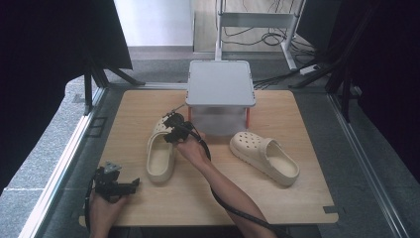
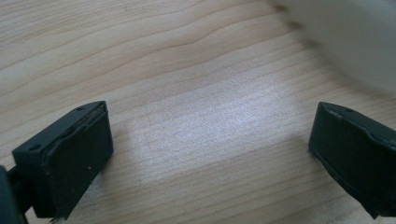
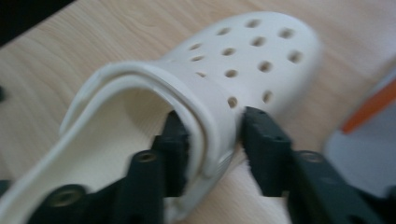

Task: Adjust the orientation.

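Two cream perforated clogs lie on the wooden table point(image 1: 297, 198). The left clog point(image 1: 161, 153) point(image 3: 252, 51) points its toe away from me, and the right clog point(image 1: 265, 156) lies at an angle. My right gripper point(image 1: 173, 130) point(image 3: 212, 126) is shut on the left clog's side wall near the toe cap, one jaw inside the shoe and one outside. My left gripper point(image 1: 132, 185) point(image 2: 210, 135) rests low near the table's front left corner, open, with bare wood between its jaws. A blurred pale shape point(image 2: 364, 42) sits beyond its far jaw.
A grey stand with a flat top point(image 1: 220, 82) and orange legs stands at the back middle of the table, just behind the two clogs. Dark curtains hang at both sides. Metal rails run along the table's left and right edges.
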`<move>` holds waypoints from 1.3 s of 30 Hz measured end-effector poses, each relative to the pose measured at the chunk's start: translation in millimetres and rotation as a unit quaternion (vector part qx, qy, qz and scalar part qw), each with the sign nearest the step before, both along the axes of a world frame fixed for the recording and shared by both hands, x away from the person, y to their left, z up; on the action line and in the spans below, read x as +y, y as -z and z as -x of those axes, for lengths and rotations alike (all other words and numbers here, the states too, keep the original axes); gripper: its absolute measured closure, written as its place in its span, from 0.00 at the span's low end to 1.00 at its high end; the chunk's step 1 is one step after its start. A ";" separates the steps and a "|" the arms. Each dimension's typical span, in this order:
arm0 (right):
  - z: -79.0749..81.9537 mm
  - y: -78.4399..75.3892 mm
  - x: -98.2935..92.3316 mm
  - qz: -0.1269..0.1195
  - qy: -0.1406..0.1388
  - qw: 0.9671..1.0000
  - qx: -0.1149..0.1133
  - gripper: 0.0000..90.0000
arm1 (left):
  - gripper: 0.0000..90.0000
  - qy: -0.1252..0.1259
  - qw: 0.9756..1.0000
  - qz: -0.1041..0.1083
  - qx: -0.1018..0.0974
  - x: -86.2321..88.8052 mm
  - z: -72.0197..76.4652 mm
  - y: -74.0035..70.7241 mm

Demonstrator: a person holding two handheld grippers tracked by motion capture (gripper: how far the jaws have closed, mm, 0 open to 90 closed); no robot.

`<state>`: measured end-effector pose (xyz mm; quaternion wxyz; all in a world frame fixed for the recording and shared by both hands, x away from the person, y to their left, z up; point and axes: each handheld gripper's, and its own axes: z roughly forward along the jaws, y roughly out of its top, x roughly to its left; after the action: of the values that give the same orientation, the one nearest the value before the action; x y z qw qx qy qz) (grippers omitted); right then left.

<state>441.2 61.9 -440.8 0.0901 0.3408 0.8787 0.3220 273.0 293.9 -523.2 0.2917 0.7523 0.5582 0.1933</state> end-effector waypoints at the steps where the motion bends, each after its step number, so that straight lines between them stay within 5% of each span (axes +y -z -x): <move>1: -0.4 -2.0 -1.6 0.010 0.002 1.000 -0.006 0.77 | 0.00 0.000 1.000 0.000 0.000 0.0 0.0 0.0; 3: -2.6 -4.4 -6.7 0.027 0.008 1.000 -0.012 0.82 | 0.00 0.000 1.000 0.000 0.000 -0.1 0.0 0.0; 10: -9.2 -12.9 -22.4 0.024 -0.002 1.000 -0.015 0.86 | 0.00 0.000 1.000 0.000 0.000 0.0 0.0 0.0; 18: 1.3 -30.8 -34.7 0.029 -0.043 0.998 -0.034 0.86 | 0.00 0.001 1.000 0.000 0.000 0.1 0.0 -0.1; 23: 15.1 -43.5 -52.0 0.026 -0.087 0.995 -0.041 0.86 | 0.00 0.000 1.000 0.000 0.000 -0.1 0.1 0.0; 39: 60.5 -64.5 -95.2 0.005 -0.155 0.987 -0.044 0.85 | 0.00 0.001 1.000 -0.001 0.000 0.1 -0.1 -0.1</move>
<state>380.7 -33.3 -376.3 0.0792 0.1852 0.9179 0.3419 273.1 294.1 -523.1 0.2913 0.7531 0.5571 0.1938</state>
